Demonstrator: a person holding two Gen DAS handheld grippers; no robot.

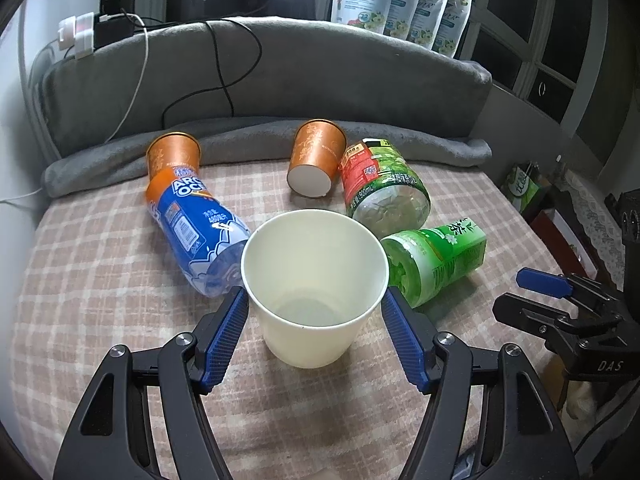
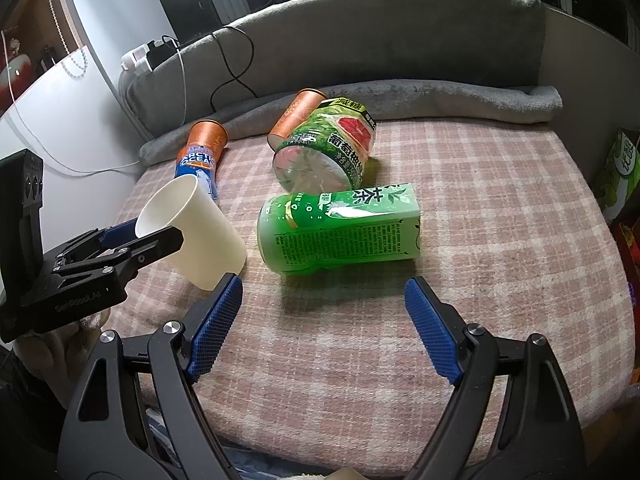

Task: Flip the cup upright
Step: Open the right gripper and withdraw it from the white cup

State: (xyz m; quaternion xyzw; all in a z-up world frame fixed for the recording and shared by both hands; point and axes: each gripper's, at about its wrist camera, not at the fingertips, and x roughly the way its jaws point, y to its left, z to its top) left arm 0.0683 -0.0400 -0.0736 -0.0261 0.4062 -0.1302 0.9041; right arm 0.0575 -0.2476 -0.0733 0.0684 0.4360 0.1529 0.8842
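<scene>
The left gripper [image 1: 314,340] held its blue fingers [image 1: 224,340] at either side of the white paper cup [image 1: 314,280], pads at or just off its wall; contact could not be confirmed. The right wrist view showed what the left could not: the cup [image 2: 200,232] was tilted, mouth toward ten o'clock, its base edge on the plaid blanket [image 2: 480,220], with the left gripper [image 2: 120,240] around its rim end. Looking straight into the mouth, the left wrist view showed the cup empty.

The right gripper [image 2: 324,320] had its fingers [image 2: 216,320] spread wide apart, holding nothing, above bare blanket at the near edge.

At one o'clock of the cup in the left wrist view lay a green tea bottle [image 1: 436,264] on its side, nearly touching the rim; beyond it, a larger green-labelled bottle [image 1: 384,188] also lay down. At ten o'clock lay a blue-labelled bottle [image 1: 196,232], with an orange cup [image 1: 172,156] behind it and another orange cup [image 1: 316,160] on its side at twelve o'clock. A grey rolled blanket [image 1: 400,136] bordered the far edge. Open blanket lay toward three o'clock in the right wrist view.
</scene>
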